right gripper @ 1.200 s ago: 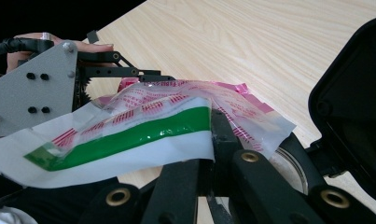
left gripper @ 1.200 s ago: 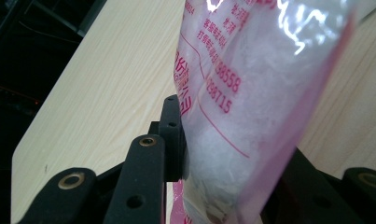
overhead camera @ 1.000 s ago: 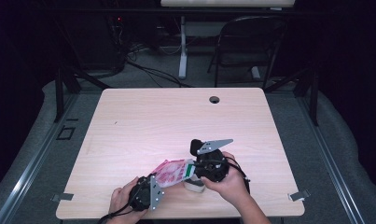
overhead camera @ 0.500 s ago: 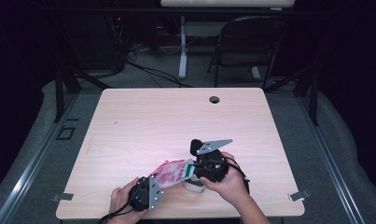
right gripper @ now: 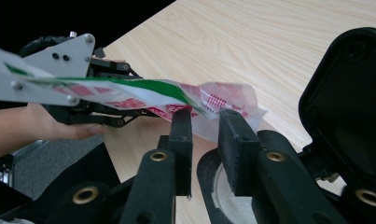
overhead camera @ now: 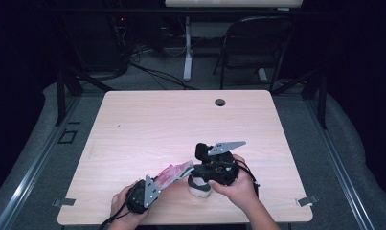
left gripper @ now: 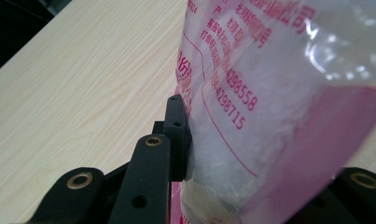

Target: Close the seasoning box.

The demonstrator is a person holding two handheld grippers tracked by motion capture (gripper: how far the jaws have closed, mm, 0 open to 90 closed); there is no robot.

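A clear plastic bag [overhead camera: 170,173] with pink print and a green stripe hangs level over the table's near edge. My left gripper [overhead camera: 158,184] is shut on its lower end, and in the left gripper view a pad [left gripper: 177,135] presses into the bag [left gripper: 269,93]. My right gripper [overhead camera: 193,171] faces the other end. Its jaws have just been opening and now stand apart. The bag's [right gripper: 143,95] corner lies across the gap of the right gripper [right gripper: 205,116], with no pad pressing it.
A white round container [overhead camera: 199,188] sits under my right gripper, its black lid [right gripper: 349,88] standing open beside the jaws. The wooden table [overhead camera: 181,124] has a cable hole [overhead camera: 220,102] at its far edge. A chair [overhead camera: 257,43] stands beyond.
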